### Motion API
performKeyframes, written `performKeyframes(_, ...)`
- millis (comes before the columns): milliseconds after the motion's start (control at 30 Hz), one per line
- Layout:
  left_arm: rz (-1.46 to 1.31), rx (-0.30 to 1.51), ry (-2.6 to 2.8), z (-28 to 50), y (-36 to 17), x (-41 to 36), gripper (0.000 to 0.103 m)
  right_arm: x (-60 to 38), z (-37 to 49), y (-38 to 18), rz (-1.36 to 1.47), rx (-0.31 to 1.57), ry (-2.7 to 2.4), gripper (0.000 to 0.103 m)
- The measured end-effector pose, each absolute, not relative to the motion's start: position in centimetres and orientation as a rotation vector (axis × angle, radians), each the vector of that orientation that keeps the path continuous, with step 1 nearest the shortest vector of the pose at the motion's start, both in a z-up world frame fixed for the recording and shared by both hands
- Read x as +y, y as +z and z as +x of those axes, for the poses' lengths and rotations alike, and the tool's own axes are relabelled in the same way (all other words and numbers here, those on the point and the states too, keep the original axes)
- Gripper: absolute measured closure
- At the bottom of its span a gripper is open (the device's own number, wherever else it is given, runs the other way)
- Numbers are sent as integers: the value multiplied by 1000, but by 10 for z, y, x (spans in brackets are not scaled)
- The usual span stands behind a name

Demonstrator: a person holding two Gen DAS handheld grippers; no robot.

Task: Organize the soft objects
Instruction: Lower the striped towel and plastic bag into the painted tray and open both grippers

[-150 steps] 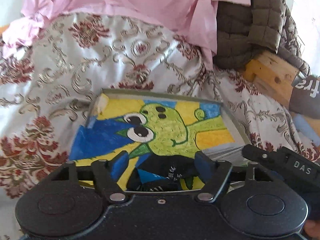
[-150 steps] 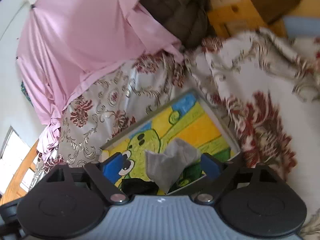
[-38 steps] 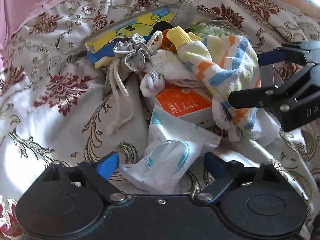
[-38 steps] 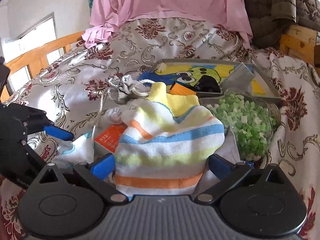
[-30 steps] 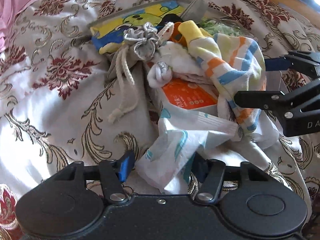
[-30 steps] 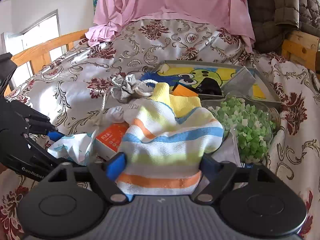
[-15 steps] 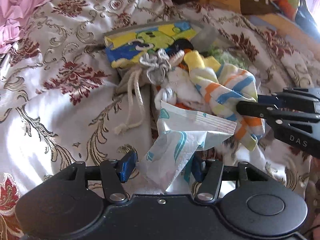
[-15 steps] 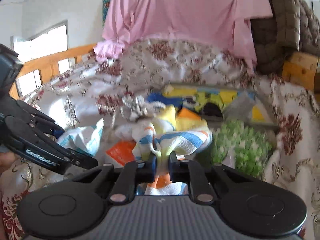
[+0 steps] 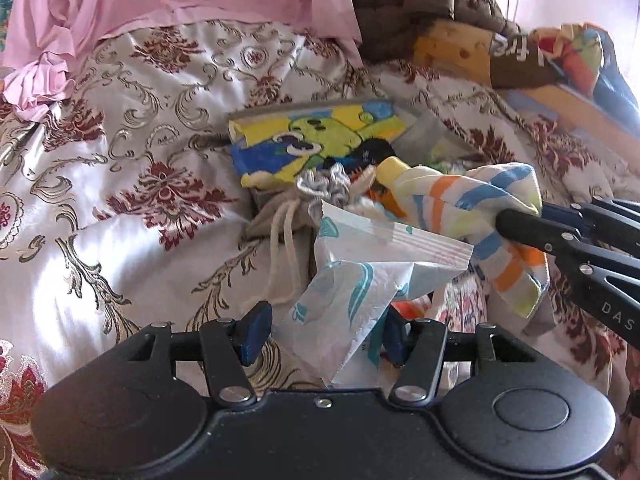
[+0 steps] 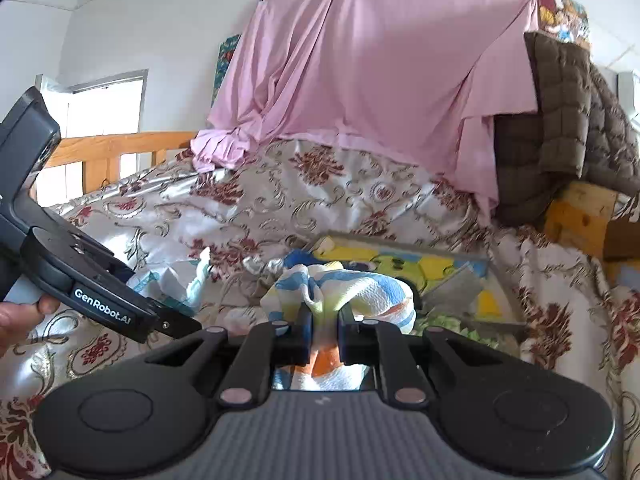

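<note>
Lifting two soft items off the pile
Right gripper has just clamped the striped sock; left gripper pinches the tissue pack, both now raised for sorting

Two grippers: left gripper and right gripper. One striped sock, one white plastic packet, one grey drawstring pouch, one cartoon-printed tray, one pink sheet, one brown quilted jacket.
</note>
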State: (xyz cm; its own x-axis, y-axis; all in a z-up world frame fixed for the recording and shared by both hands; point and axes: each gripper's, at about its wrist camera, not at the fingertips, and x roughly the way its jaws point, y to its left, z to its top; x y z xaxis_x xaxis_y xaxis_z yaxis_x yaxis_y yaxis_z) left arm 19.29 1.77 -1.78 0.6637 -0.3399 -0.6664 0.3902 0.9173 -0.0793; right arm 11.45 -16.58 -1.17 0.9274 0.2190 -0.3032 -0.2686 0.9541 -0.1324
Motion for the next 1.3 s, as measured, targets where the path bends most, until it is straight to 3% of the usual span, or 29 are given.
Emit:
performKeyframes(567, -21, 563, -271, 207, 21, 15, 44, -192, 157, 22, -32, 177, 198, 89)
performKeyframes(900, -55, 554, -167, 317, 37, -8, 43, -222, 274, 24, 135, 241, 201, 89)
performKeyframes(1300, -40, 707, -133, 425, -4, -49, 43, -239, 356, -13, 222, 424, 215, 89)
